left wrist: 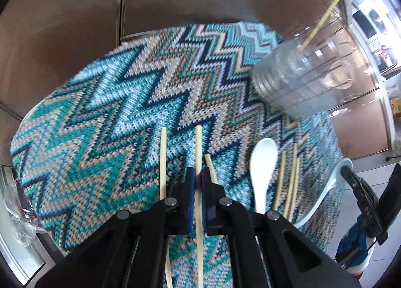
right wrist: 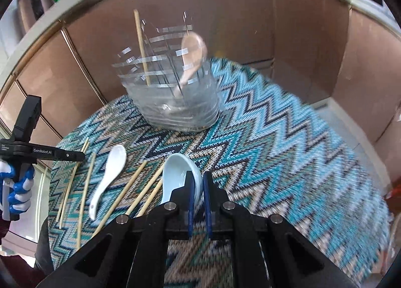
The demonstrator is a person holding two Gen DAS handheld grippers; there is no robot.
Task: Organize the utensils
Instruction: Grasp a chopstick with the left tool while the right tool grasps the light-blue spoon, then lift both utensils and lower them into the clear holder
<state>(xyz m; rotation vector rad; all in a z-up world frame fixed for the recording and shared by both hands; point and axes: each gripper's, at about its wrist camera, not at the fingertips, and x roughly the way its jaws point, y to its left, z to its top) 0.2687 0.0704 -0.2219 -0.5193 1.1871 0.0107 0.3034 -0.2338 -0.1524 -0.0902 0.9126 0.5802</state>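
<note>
My left gripper (left wrist: 198,175) is shut on a wooden chopstick (left wrist: 198,145) that runs between its pads over the zigzag mat (left wrist: 100,112). More chopsticks (left wrist: 163,160) lie beside it. A white spoon (left wrist: 262,170) lies to its right. My right gripper (right wrist: 198,182) is shut on the rim of a pale blue spoon (right wrist: 175,170). A clear ribbed glass holder (right wrist: 175,92) stands ahead, with one chopstick (right wrist: 141,45) and a spoon (right wrist: 191,50) inside. It also shows in the left wrist view (left wrist: 300,80).
Several loose chopsticks (right wrist: 120,195) and a white spoon (right wrist: 110,170) lie on the mat at the left in the right wrist view. Brown cardboard walls (right wrist: 300,37) ring the mat. The other gripper (right wrist: 25,142) and a gloved hand show at the far left.
</note>
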